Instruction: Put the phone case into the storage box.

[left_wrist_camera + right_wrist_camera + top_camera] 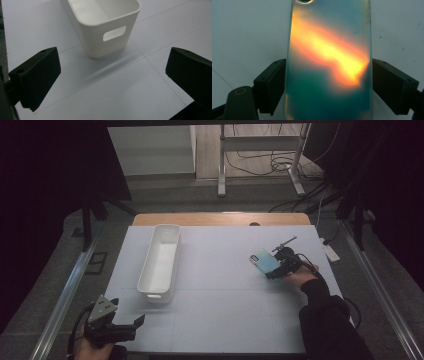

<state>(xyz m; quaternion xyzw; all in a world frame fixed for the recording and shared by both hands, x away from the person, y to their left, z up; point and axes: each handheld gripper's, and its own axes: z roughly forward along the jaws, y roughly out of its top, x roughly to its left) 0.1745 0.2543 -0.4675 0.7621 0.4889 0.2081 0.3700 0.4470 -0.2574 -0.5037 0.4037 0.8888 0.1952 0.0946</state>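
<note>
Dark curtains are hemming in a pale table (pixel 220 320), with a wooden strip along its far edge and cables trailing over the floor beyond. Near the right edge of the table, the right gripper (pixel 276 271) is clamping a phone (pixel 265 261) across its width. In the right gripper view the two black jaws are pressing against the long sides of the phone (pixel 328 65), whose glossy back is throwing an orange and teal glare. The phone is sitting low over the table or resting on it; which of the two I cannot tell. The left gripper (pixel 131 324) is waiting at the near left corner with its jaws spread wide and nothing between them, and it is facing the near end of a white bin (pixel 161 262) that is standing lengthwise toward the left side of the table.

Judging from this, the phone is probably heading for the bin. The grip is bearing on smooth, slick edges, so the phone could be slipping or pivoting between the jaws during a lift, and a quick swing could be dropping it short of the bin's rim.

The phone's top is being cut off in the right gripper view, where a camera ring is barely showing. The bin's (pixel 110 32) far end is running out of the left gripper view, so its inside is hard to judge there.
</note>
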